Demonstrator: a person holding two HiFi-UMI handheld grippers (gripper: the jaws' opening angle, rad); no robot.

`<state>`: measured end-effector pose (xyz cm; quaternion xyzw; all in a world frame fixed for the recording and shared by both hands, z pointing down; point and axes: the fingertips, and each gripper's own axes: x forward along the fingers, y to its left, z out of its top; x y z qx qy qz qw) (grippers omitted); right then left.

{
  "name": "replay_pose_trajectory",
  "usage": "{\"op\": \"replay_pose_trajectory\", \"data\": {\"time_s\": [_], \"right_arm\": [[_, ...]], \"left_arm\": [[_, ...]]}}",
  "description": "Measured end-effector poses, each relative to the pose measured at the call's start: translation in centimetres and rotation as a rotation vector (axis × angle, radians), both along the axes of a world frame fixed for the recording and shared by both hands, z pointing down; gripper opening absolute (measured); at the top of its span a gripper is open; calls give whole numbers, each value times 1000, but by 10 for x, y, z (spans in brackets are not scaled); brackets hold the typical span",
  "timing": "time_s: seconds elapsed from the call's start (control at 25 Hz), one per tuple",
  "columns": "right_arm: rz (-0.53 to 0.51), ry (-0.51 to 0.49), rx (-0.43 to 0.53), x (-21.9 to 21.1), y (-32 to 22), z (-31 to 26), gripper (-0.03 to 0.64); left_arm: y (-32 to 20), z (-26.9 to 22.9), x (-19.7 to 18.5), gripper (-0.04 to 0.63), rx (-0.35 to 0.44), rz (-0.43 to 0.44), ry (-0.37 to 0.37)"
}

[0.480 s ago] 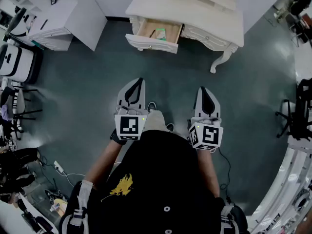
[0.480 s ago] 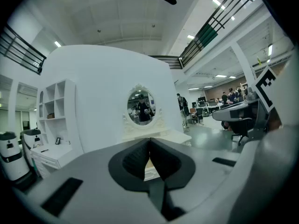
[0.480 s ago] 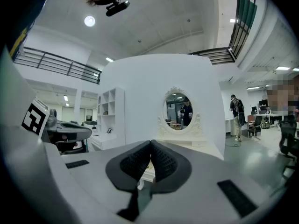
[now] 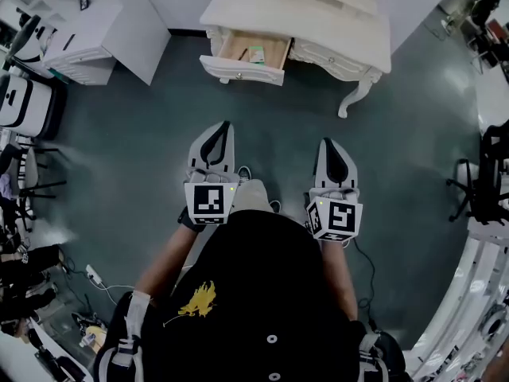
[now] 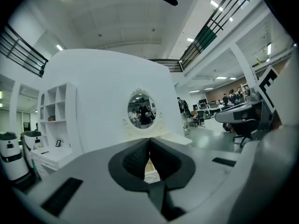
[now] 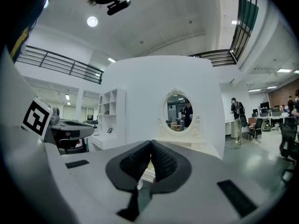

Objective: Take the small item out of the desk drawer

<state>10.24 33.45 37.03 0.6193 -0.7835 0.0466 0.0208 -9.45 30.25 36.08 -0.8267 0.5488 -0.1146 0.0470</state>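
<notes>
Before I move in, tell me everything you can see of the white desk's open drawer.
The white drawer has a carved, curved front panel and stands pulled well out of the cream ornate desk, at the desk's left part in the head view. It is level and open upward. Its inside looks like pale bare wood. A small green-and-white flat item lies on its floor, toward the right side. Nothing else shows inside it.

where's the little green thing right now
The small green item lies inside the open drawer, at the left end of the white desk, top centre of the head view.
</notes>
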Motion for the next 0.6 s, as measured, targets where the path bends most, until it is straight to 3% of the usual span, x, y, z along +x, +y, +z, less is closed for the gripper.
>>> {"op": "replay_pose_trajectory", "data": {"time_s": [0.24, 0.6], "right_arm": [[-36, 22, -2, -1, 8, 1, 17], [-21, 30, -21, 9, 14, 7, 36]], "left_arm": [[7, 0, 20, 24, -7, 67, 7], [9, 2, 27, 61, -14, 85, -22]]}}
